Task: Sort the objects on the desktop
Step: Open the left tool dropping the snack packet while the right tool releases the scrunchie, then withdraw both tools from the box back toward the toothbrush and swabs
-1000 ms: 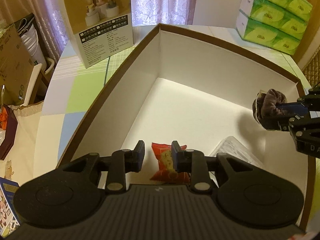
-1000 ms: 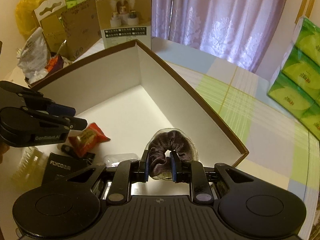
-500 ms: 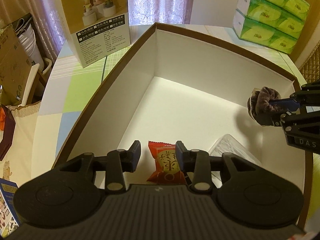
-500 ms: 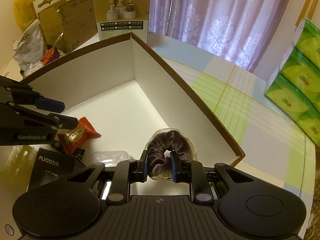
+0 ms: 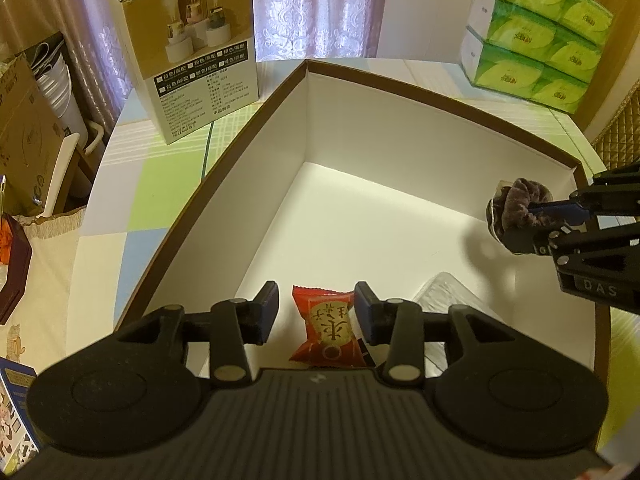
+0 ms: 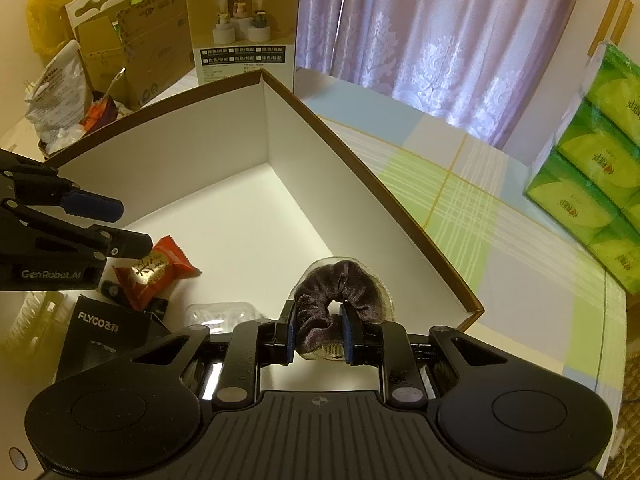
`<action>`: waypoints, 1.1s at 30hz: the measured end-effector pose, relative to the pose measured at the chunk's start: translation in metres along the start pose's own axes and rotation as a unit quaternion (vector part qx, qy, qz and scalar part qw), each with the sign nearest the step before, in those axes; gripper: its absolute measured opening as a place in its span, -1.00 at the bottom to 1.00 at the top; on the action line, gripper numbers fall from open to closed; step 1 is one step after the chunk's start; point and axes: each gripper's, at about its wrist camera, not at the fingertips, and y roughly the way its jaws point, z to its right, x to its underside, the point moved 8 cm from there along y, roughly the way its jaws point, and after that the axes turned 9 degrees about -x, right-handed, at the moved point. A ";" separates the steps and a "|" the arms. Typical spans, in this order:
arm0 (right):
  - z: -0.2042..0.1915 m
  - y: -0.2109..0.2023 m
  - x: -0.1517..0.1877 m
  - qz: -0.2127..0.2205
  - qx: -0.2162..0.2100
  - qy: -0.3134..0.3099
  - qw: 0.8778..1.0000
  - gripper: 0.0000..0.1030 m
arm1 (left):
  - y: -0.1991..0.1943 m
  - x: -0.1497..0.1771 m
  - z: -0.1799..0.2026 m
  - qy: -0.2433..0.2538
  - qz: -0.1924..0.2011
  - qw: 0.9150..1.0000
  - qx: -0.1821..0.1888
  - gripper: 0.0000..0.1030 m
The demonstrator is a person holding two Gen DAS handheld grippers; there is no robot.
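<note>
A big white box with a brown rim (image 5: 420, 92) (image 6: 372, 184) fills both views. A red snack packet (image 5: 328, 326) (image 6: 154, 272) lies on its floor, below my left gripper (image 5: 316, 312) (image 6: 128, 226), which is open and apart from it. My right gripper (image 6: 318, 330) (image 5: 532, 222) is shut on a dark velvet scrunchie (image 6: 340, 284) (image 5: 520, 204) in a clear wrap, held above the box's right end. A black FLYCO box (image 6: 100, 336) and a clear plastic pack (image 6: 222, 314) (image 5: 448, 292) also lie inside.
A tan product carton (image 5: 188, 48) (image 6: 244, 24) stands on the checked tablecloth (image 6: 480, 200) behind the box. Green tissue packs (image 5: 536, 28) (image 6: 596, 184) are stacked at the right. Cardboard boxes and bags (image 6: 100, 60) crowd the far left.
My left gripper opened wider and let the red snack packet drop to the box floor, then drew back a little. The right gripper kept the scrunchie and barely moved.
</note>
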 end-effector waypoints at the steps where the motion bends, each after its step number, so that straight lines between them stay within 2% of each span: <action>1: -0.001 -0.001 0.000 0.003 -0.002 -0.001 1.000 -0.46 | -0.001 0.000 0.000 -0.001 0.000 1.000 0.000 -0.25; 2: -0.001 -0.002 0.000 0.006 -0.001 -0.002 1.000 -0.36 | -0.002 0.001 -0.001 -0.001 0.001 1.000 0.001 -0.16; 4: -0.003 -0.007 -0.001 0.025 0.005 -0.008 1.000 0.24 | -0.005 0.002 -0.002 -0.005 0.000 1.000 -0.001 0.08; 6: -0.006 -0.013 -0.001 0.042 0.006 -0.021 0.999 0.41 | -0.010 0.004 -0.004 -0.007 0.003 1.000 -0.004 0.23; 9: -0.012 -0.022 0.002 0.054 -0.002 -0.031 0.998 0.50 | -0.019 0.008 -0.006 -0.012 0.005 1.000 -0.004 0.41; 12: -0.017 -0.031 0.005 0.068 -0.002 -0.034 0.997 0.72 | -0.029 0.014 -0.008 -0.014 0.009 1.000 -0.007 0.54; 21: -0.037 -0.051 0.018 0.083 -0.015 -0.039 0.996 0.96 | -0.070 0.028 -0.004 -0.015 0.030 0.999 -0.024 0.81; 33: -0.053 -0.083 0.035 0.100 -0.031 -0.024 0.994 0.96 | -0.119 0.043 -0.001 -0.034 0.054 0.997 -0.033 0.92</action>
